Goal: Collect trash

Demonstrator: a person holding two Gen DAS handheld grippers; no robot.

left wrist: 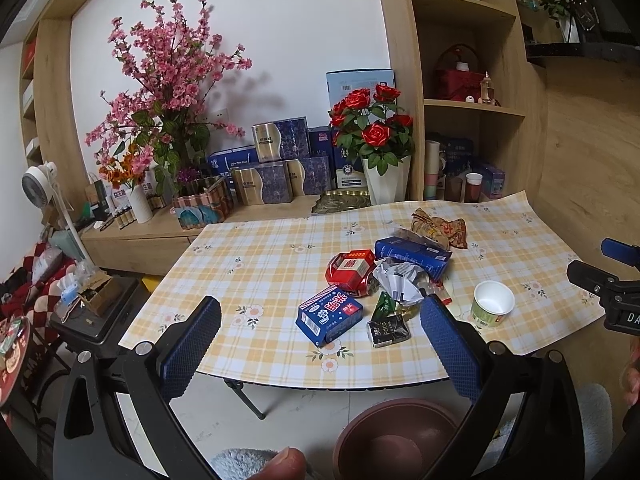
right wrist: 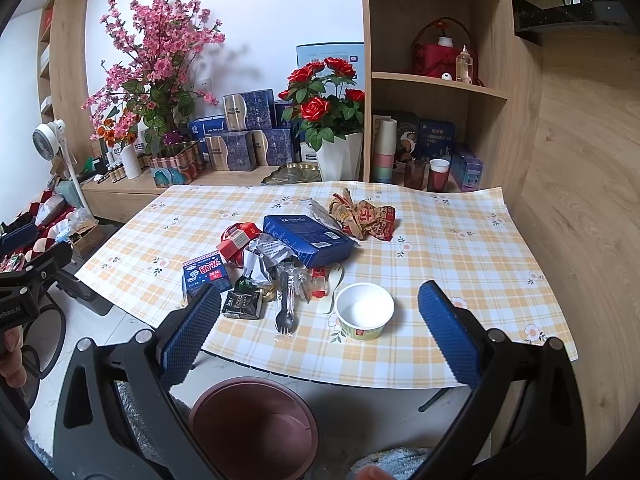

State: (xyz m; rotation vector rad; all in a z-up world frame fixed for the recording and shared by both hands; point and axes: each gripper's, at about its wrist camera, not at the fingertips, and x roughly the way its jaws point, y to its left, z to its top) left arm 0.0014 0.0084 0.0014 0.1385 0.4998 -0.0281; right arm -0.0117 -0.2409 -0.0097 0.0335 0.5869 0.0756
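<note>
A pile of trash lies on the checked tablecloth (left wrist: 260, 256): a small blue carton (left wrist: 330, 315), a red wrapper (left wrist: 352, 270), a long blue box (left wrist: 412, 255), crumpled paper (left wrist: 396, 278), a dark sachet (left wrist: 388, 332), a brown wrapper (left wrist: 440, 226) and a paper cup (left wrist: 493, 303). The right wrist view shows the cup (right wrist: 364, 311), a black spork (right wrist: 285, 312) and the long blue box (right wrist: 308, 240). My left gripper (left wrist: 320, 344) is open and empty before the near table edge. My right gripper (right wrist: 320, 332) is open and empty, facing the cup. A brown bin (right wrist: 256, 428) stands on the floor below.
A low cabinet behind the table holds flower vases (left wrist: 386, 176), gift boxes (left wrist: 276, 168) and a tray. Shelves (right wrist: 436, 80) stand at the right. A fan (left wrist: 38, 188) and clutter are at the left. The bin also shows in the left wrist view (left wrist: 396, 436).
</note>
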